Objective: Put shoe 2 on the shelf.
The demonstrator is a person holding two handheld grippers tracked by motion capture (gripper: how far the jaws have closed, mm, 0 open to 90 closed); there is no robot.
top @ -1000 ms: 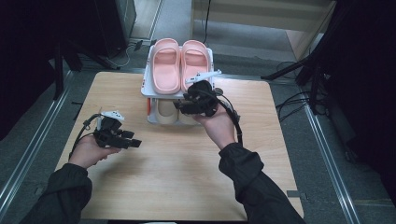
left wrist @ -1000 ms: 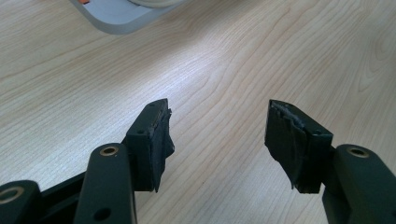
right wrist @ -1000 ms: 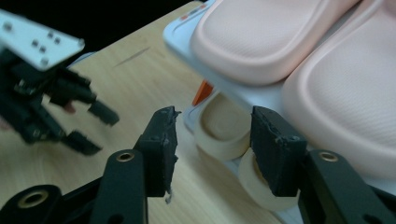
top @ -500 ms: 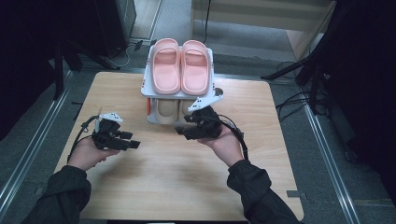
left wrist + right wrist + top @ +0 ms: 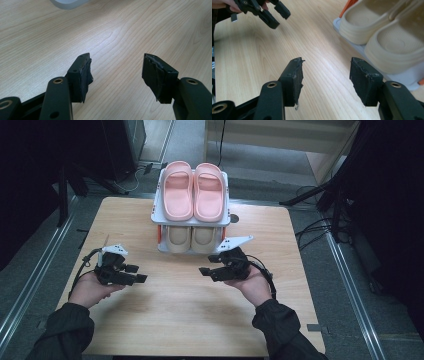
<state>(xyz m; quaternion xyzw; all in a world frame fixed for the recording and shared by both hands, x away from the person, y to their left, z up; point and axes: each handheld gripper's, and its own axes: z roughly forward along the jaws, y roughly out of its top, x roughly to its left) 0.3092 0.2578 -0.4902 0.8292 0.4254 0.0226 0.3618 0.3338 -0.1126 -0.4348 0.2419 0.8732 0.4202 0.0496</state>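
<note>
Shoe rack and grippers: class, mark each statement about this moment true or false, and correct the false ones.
1. Pink slippers lie on the rack's top shelf. True.
2. Beige slippers sit on the lower shelf. True.
3. The right gripper holds a beige slipper. False: its jaws stand open over bare table, nothing between them.
4. The left gripper is shut. False: its jaws are apart and empty.
5. The rack stands at the table's near edge. False: it stands at the far edge.
</note>
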